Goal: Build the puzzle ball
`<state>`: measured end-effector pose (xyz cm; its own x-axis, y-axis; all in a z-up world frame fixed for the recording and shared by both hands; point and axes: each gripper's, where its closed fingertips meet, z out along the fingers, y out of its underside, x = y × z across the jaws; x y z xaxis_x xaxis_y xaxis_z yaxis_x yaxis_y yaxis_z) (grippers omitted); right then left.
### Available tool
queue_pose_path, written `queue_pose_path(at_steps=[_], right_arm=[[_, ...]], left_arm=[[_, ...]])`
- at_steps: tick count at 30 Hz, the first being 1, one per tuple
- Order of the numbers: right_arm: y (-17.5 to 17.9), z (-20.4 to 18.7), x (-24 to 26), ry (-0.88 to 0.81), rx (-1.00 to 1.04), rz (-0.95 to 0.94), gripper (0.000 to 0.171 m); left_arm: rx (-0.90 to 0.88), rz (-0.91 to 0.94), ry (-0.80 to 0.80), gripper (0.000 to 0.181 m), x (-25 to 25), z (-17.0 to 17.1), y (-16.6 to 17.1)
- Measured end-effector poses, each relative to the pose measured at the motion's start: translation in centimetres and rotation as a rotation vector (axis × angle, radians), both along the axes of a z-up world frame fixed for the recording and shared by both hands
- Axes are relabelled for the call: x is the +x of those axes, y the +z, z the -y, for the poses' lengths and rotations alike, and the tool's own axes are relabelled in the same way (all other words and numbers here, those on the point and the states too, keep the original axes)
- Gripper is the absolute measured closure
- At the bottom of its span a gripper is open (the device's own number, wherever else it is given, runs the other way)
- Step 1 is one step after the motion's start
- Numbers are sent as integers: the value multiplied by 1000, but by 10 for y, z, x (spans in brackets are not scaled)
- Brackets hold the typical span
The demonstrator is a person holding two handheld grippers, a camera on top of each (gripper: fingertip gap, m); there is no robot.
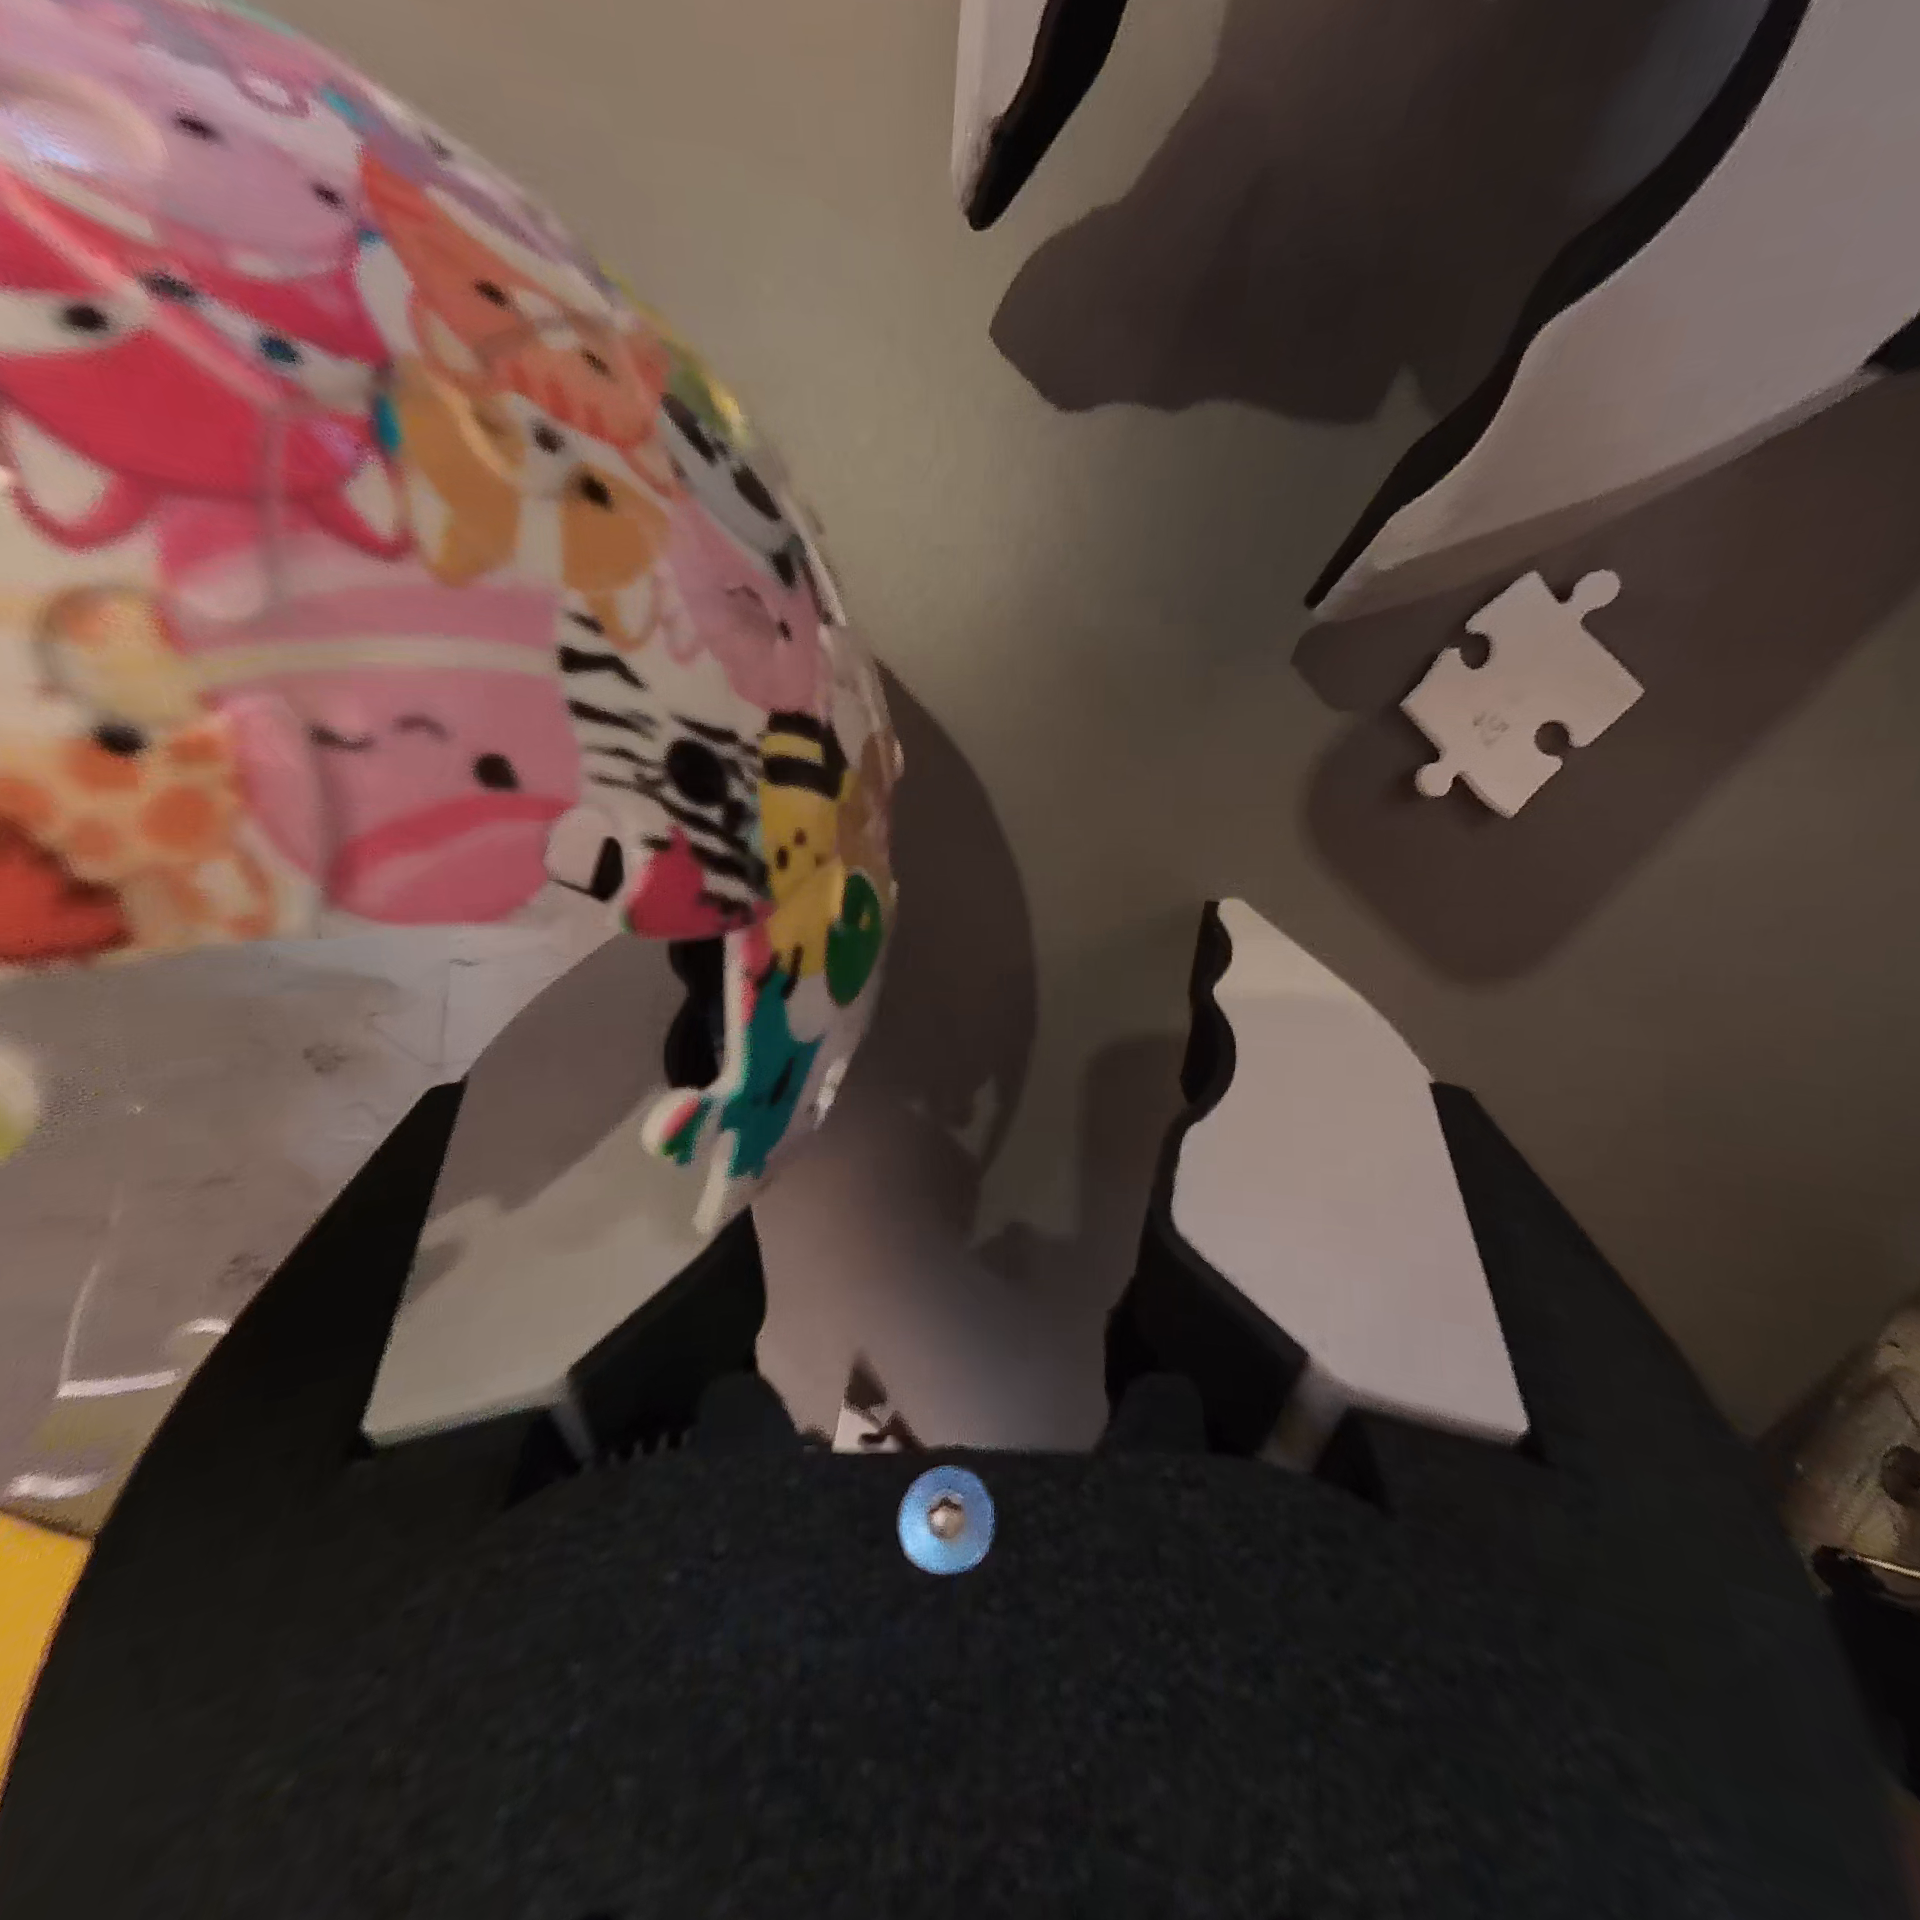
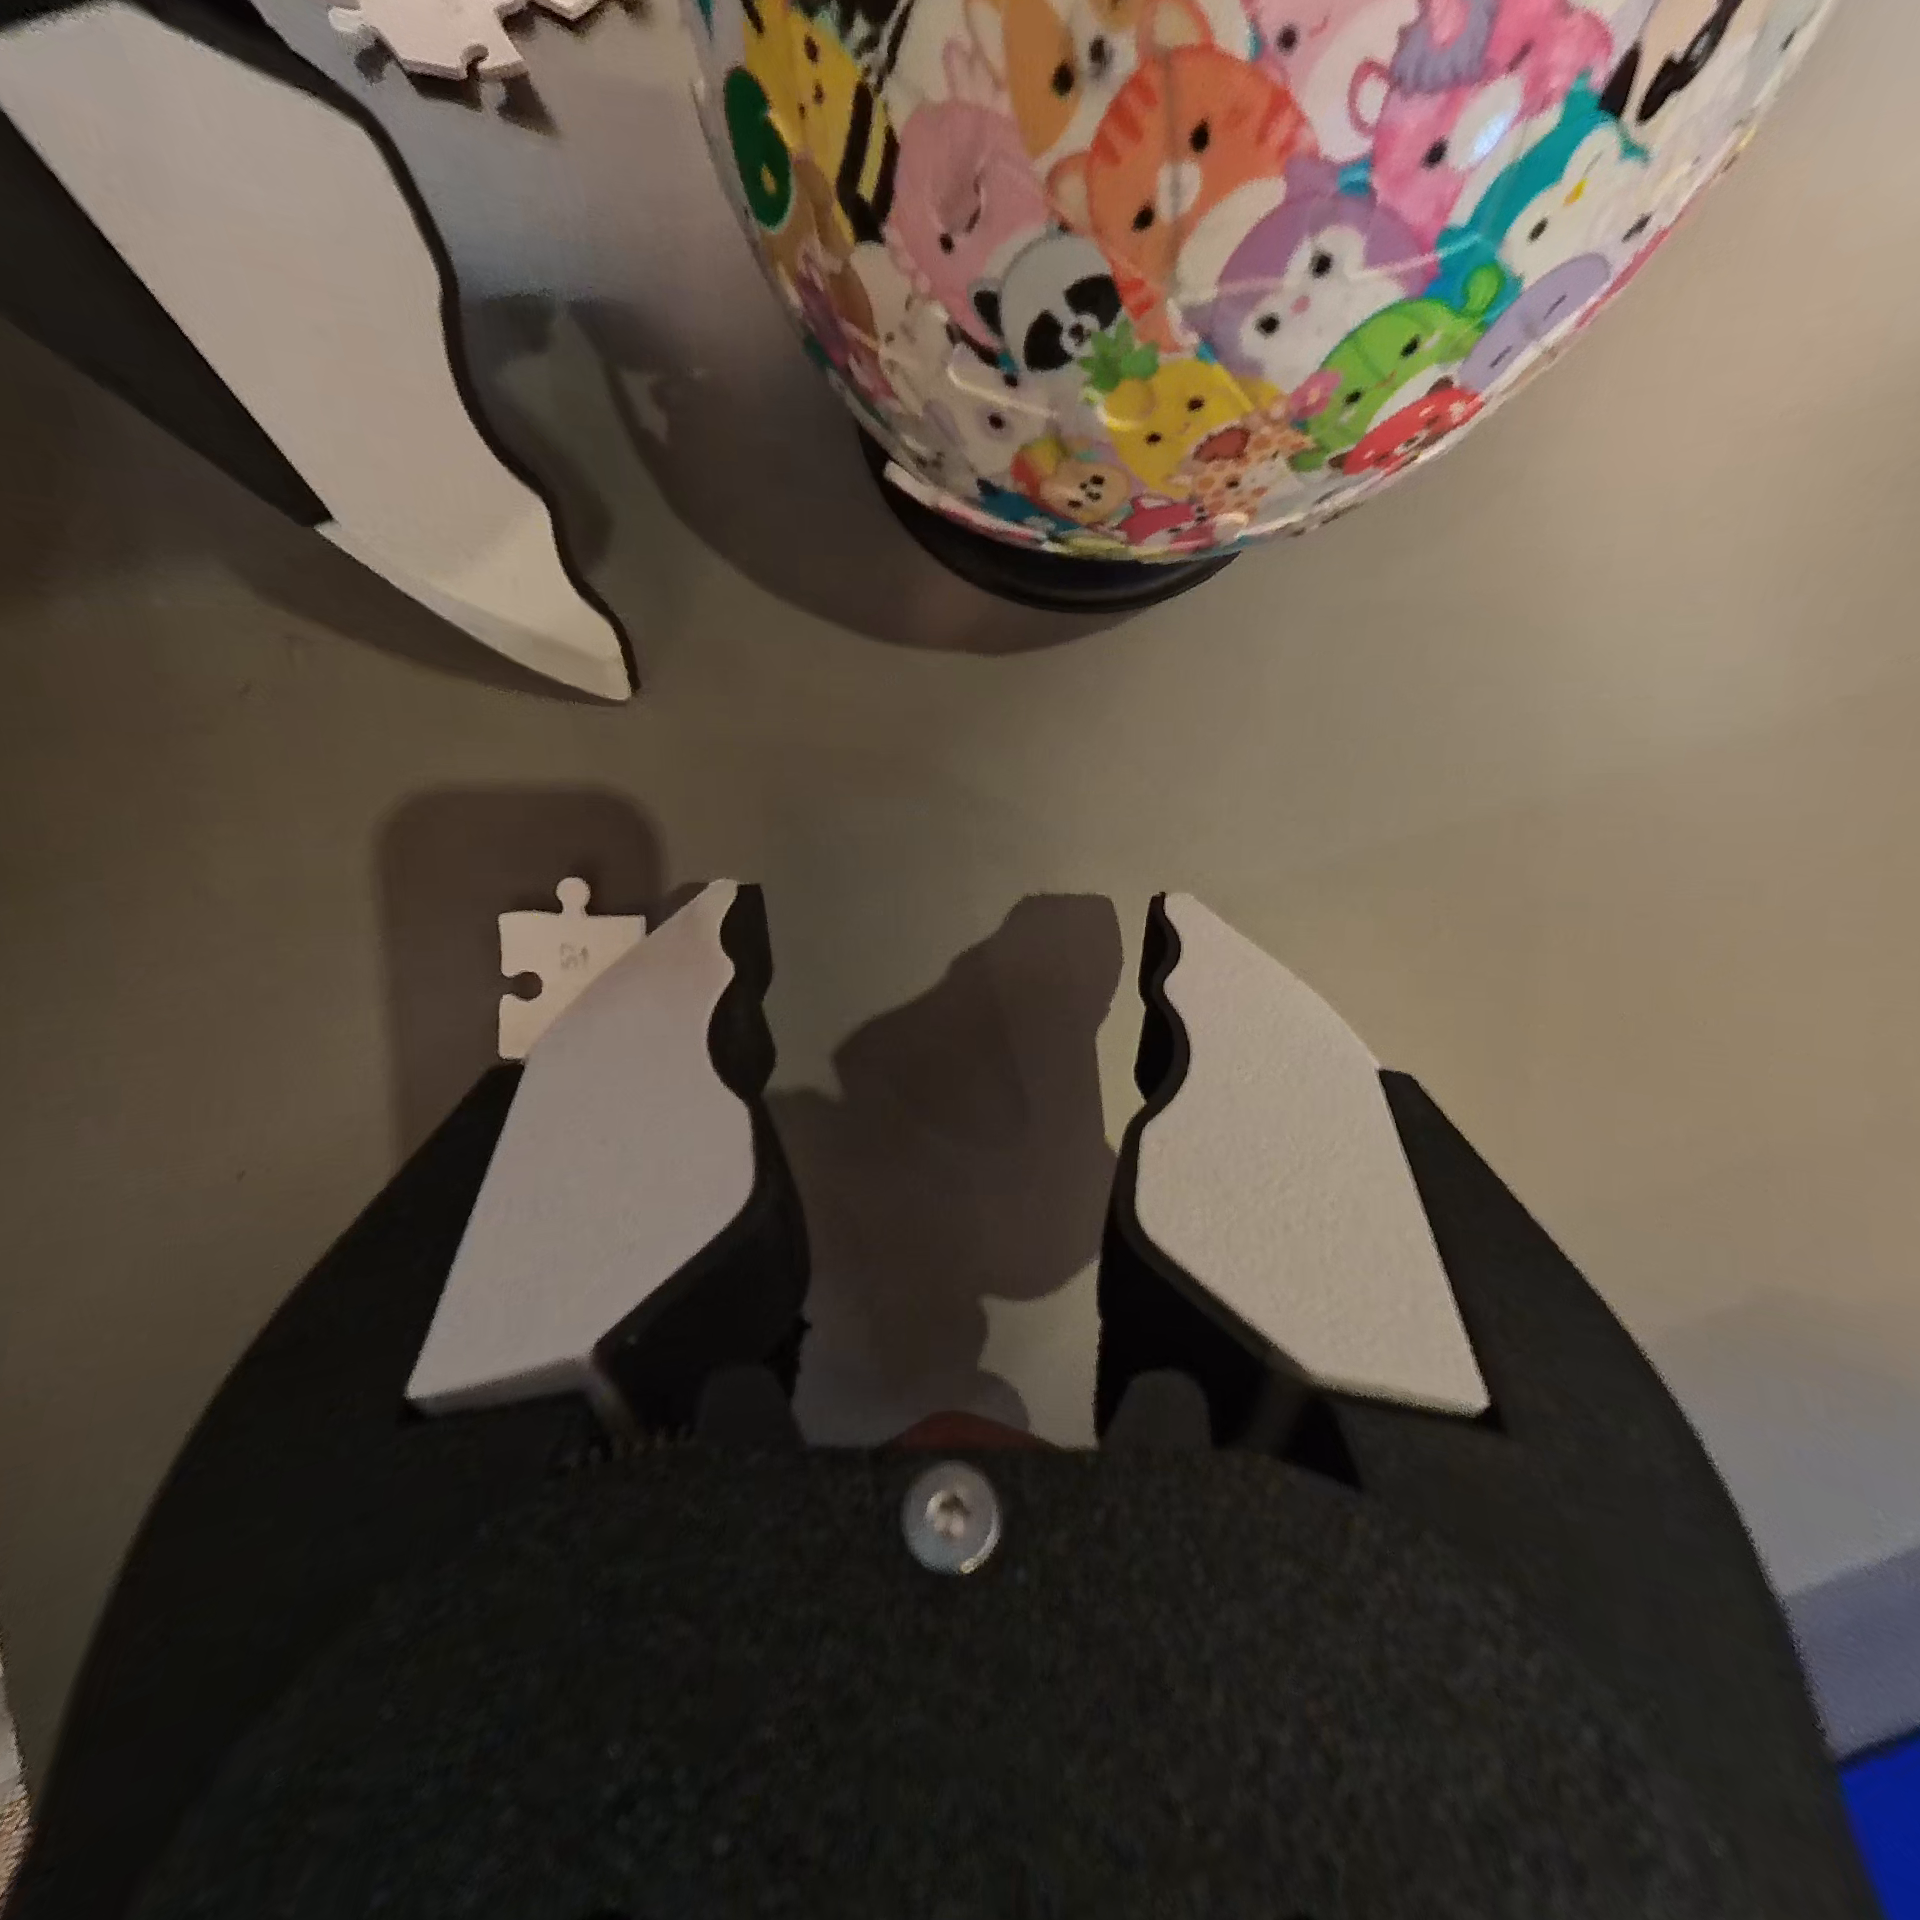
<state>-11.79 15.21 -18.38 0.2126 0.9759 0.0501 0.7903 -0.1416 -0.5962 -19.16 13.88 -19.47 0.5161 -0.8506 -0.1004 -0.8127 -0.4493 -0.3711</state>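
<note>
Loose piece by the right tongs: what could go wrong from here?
1. The loose piece lies flat on the table, half hidden under the open right tongs; pinching it may just slide it.
2. The ball sits on a small stand; the left tongs could tip it.

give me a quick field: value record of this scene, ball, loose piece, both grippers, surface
puzzle ball: colourful cartoon-animal print, partly built, open gap in its shell facing the left gripper, seated on a dark ring base
loose piece: one pale piece, blank side up, flat on the table, apart from the ball
left gripper: open, empty, beside the ball's open edge
right gripper: open, empty, above the table, loose piece just beside its left finger
surface: plain grey table
</note>
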Motion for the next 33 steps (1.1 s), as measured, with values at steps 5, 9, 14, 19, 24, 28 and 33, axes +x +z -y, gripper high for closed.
queue_pose_path(at_steps=[5, 9, 14, 19, 24, 28, 33], right_arm=[[-1, 0, 1, -5, -1, 0, 103], [5, 1, -1, -8, 12, -31, 104], [30, 22, -17, 52, 69, -137, 107], [21, 23, -33, -27, 132, -57, 96], [14, -14, -31, 42, 143, 29, 108], [35, -33, -26, 91, 42, -50, 109], [34, -43, -35, 159, 10, 0, 110]], left_arm=[[7, 24, 16, 99, -3, 1, 7], [66, 78, 21, 98, -13, 4, 28], [94, 294, -1, 100, -27, 31, 69], [60, 445, 87, 99, -72, 5, 96], [-138, 374, -68, 103, -82, -24, 109], [-133, 30, -295, 84, -114, -48, 110], [-232, -155, -457, 99, -118, -66, 57]])
